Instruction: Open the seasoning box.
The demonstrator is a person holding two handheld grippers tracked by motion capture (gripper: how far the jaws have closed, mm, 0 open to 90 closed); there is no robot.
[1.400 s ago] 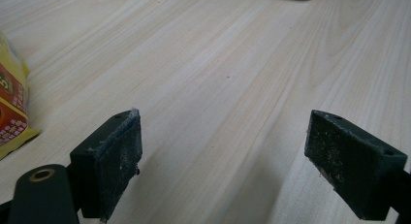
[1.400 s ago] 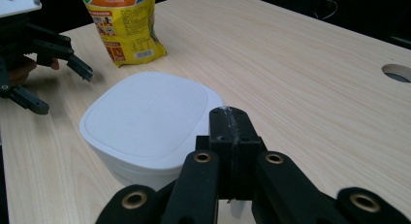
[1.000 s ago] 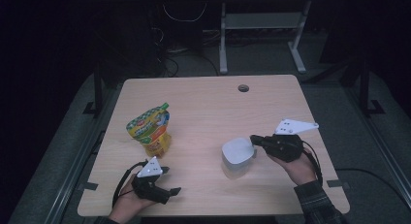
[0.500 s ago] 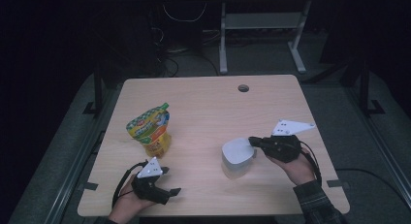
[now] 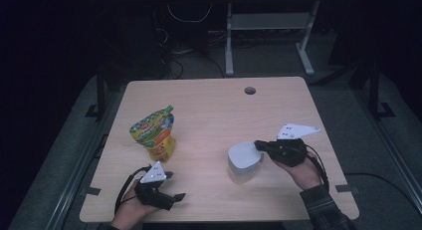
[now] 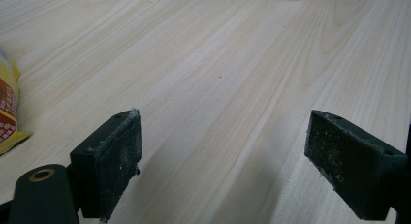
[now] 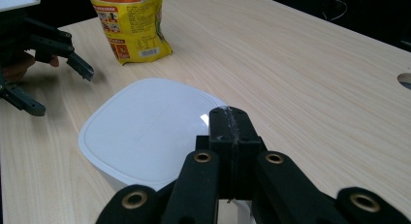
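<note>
Tub (image 5: 244, 162), white and lidded, sits at the table's (image 5: 214, 105) four o'clock, with the right gripper (image 5: 260, 146) shut and pressing its lid edge. Left gripper (image 5: 175, 185) rests open at seven o'clock, below the pouch (image 5: 154, 133). Judging by this, the step is steadying or nudging the tub; next calls for opening the jaws to grasp it.

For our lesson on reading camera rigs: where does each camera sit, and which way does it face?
High view: above the near edge, facing forward and down on the table; both hands show.
Left gripper view: rides the left gripper, along open jaws, over bare wood.
Right gripper view: rides the right gripper, jaws shut, at the white container.
All share the snack pouch.
</note>
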